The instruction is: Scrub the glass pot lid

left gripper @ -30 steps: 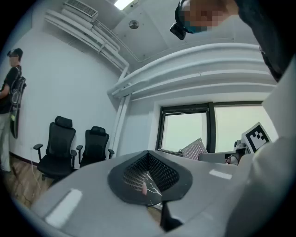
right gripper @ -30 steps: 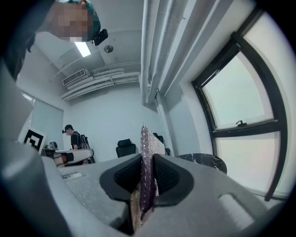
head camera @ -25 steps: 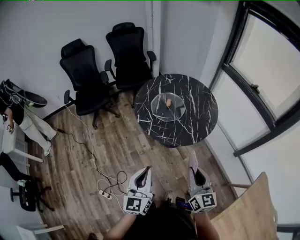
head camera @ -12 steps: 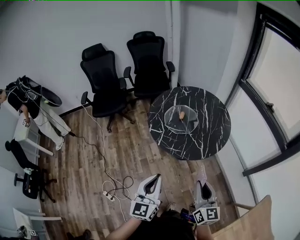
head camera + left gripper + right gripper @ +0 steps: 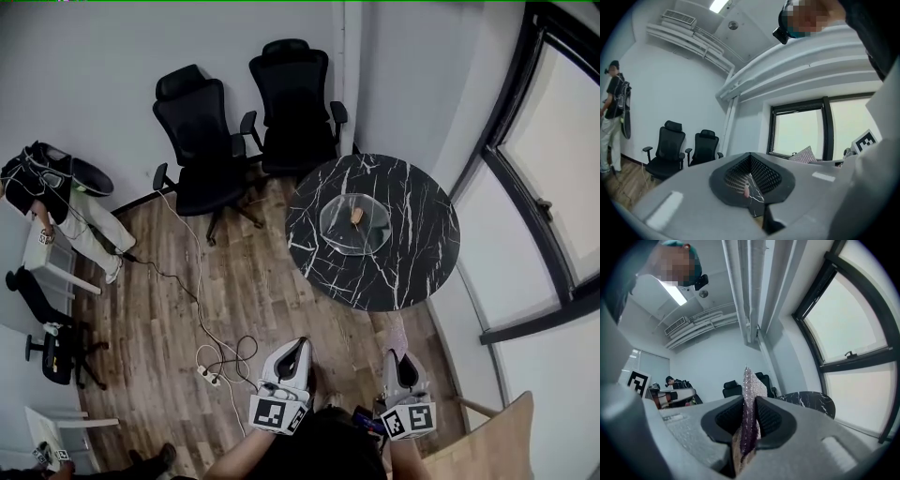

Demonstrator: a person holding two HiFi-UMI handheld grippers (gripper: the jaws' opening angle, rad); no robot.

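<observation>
Head view, looking steeply down. Both grippers are low at the near edge, over the wood floor (image 5: 169, 319), well apart from the work.

Left gripper (image 5: 298, 347): its own view (image 5: 750, 174) has the jaws brought together at the tips, nothing between them. Through the slit under the tips a sliver of black marble shows.

Right gripper (image 5: 394, 361): jaws closed on a scrub pad (image 5: 387, 326), pinkish-purple. In the right gripper view (image 5: 747, 420) the pad (image 5: 750, 392) is glittery and stands upright on edge, poking out past the jaw tips.

Glass lid (image 5: 349, 232): lies flat on the round black marble counter (image 5: 412, 253), on its far-left part, with a small tan knob (image 5: 357, 216) on top. Far from both grippers; nothing touches it.

Surroundings:
- Two black office chairs (image 5: 202, 141) stand side by side against the far wall, left of the counter; both show small in the left gripper view (image 5: 670, 147).
- A person (image 5: 52, 202) in dark top and light trousers stands at the far left.
- A cable (image 5: 183, 281) runs across the floor to a white power strip (image 5: 208, 375) just left of the left gripper.
- Tall window (image 5: 553, 169) along the right side; the counter sits near it (image 5: 808, 401).
</observation>
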